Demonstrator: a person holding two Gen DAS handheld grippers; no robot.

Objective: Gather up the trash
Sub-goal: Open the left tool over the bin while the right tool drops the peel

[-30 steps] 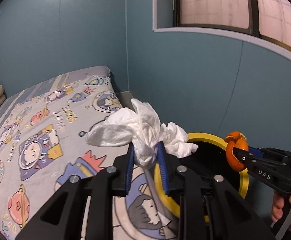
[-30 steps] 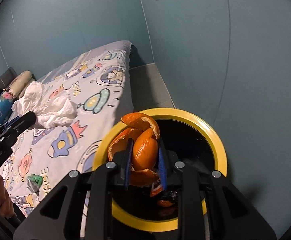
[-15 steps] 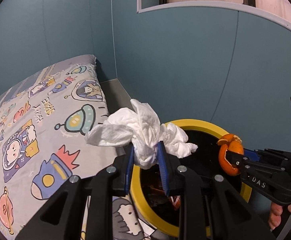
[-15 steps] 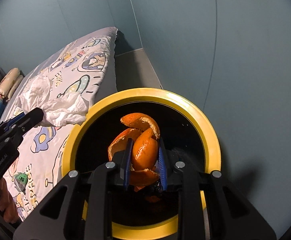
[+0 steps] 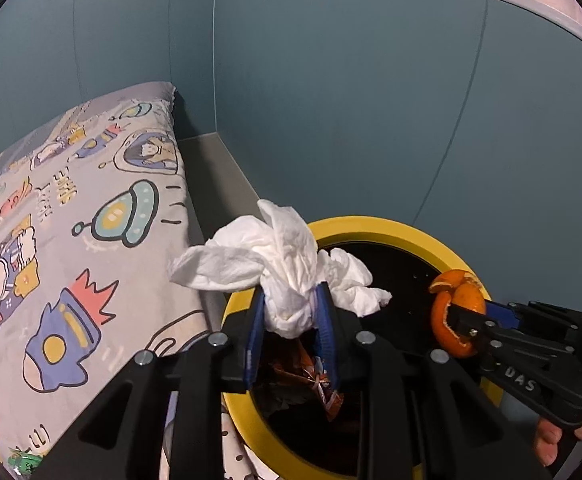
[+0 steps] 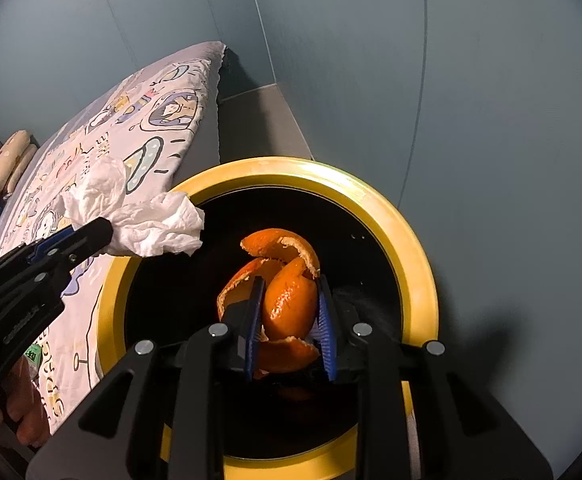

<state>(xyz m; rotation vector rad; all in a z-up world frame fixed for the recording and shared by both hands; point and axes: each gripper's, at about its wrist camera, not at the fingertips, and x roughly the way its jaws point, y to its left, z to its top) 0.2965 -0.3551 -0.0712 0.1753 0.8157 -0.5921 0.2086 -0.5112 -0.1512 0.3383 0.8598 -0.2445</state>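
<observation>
My left gripper [image 5: 289,312] is shut on a crumpled white tissue [image 5: 283,268] and holds it over the near-left rim of a yellow-rimmed black trash bin [image 5: 375,226]. My right gripper [image 6: 289,304] is shut on a curled orange peel [image 6: 287,280] and holds it over the bin's black opening [image 6: 411,240]. The right gripper with the peel [image 5: 455,312] shows at the right of the left wrist view. The left gripper with the tissue [image 6: 143,220] shows at the left of the right wrist view. Wrappers [image 5: 307,376] lie inside the bin.
A bed with a cartoon space-print sheet [image 5: 71,220] lies left of the bin. A small green wrapper [image 6: 33,354] lies on the sheet near the left hand. A blue-grey wall [image 6: 451,80] stands close behind the bin. A grey ledge [image 5: 211,168] runs between bed and wall.
Both grippers have moved forward and down over the bin, still holding the tissue and the peel. The bin fills more of both views.
</observation>
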